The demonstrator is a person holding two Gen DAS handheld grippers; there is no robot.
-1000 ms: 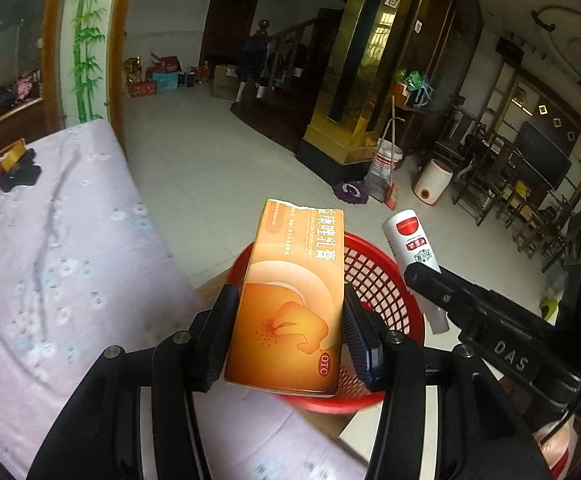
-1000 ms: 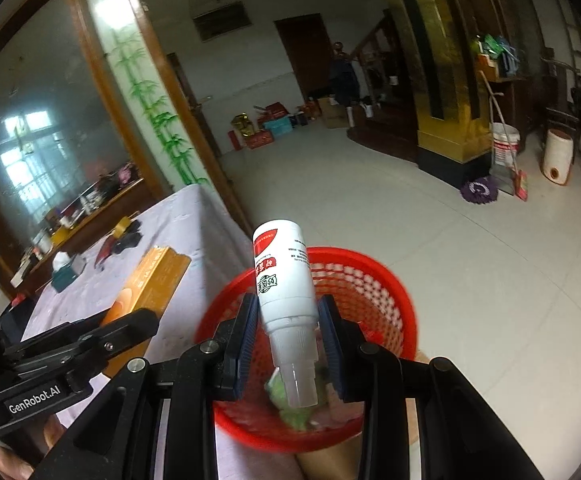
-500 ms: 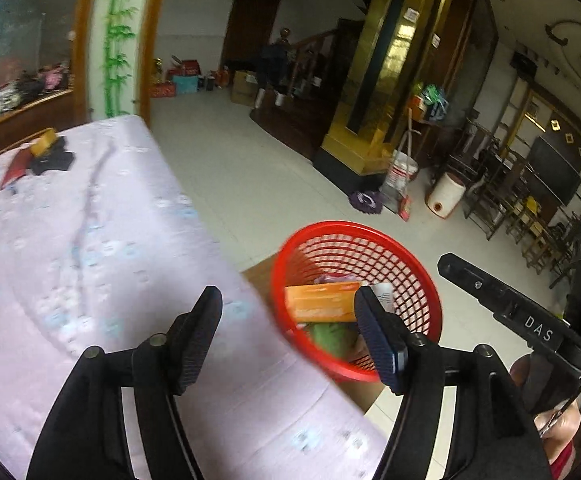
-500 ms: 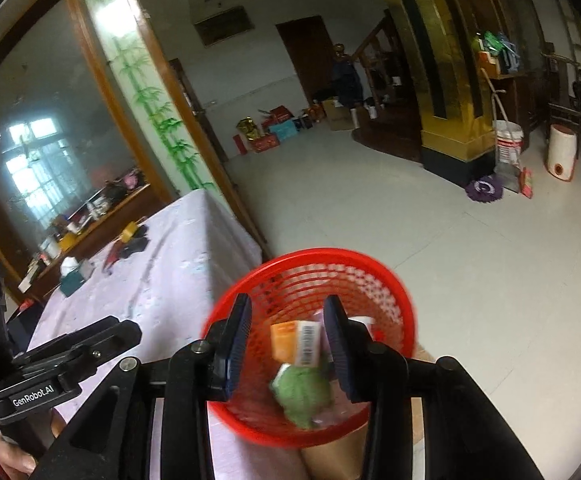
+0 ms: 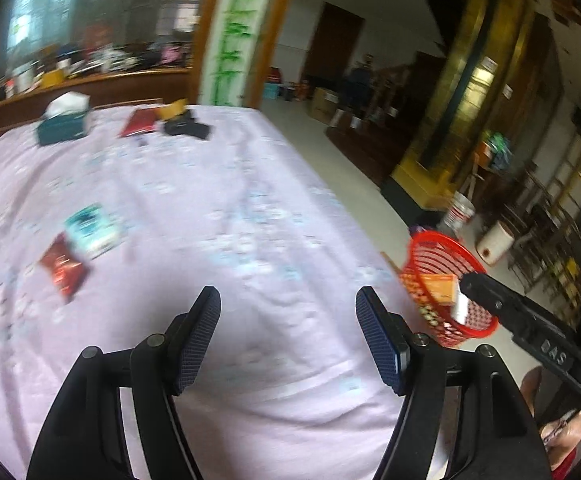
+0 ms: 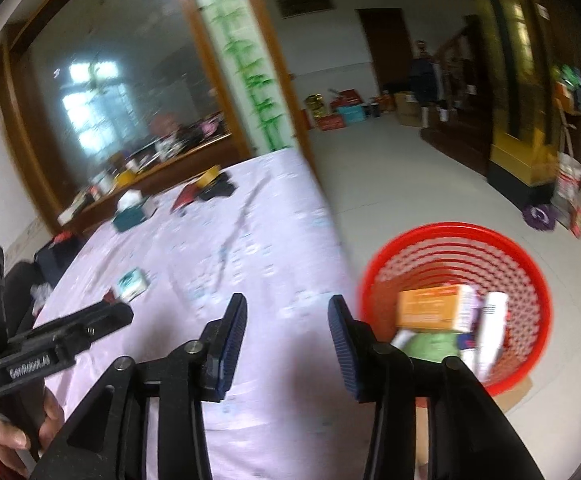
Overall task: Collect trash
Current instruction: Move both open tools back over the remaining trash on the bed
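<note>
My left gripper is open and empty above the lilac flowered tablecloth. My right gripper hangs over the table's edge, its jaws opening with nothing between them. The red mesh basket stands on the floor to the right of the table. It holds an orange box, a white bottle and something green. On the cloth to the left lie a red foil packet and a teal-and-white packet. The basket also shows at the right of the left wrist view.
At the table's far end sit a teal tissue box, a red flat item and a black item. A wooden counter with clutter runs behind it. Pale tiled floor stretches to the right, past a gold pillar.
Both grippers opened and let go: the orange box and the white bottle now lie in the basket. Both views have swung left, from the basket toward the table.
</note>
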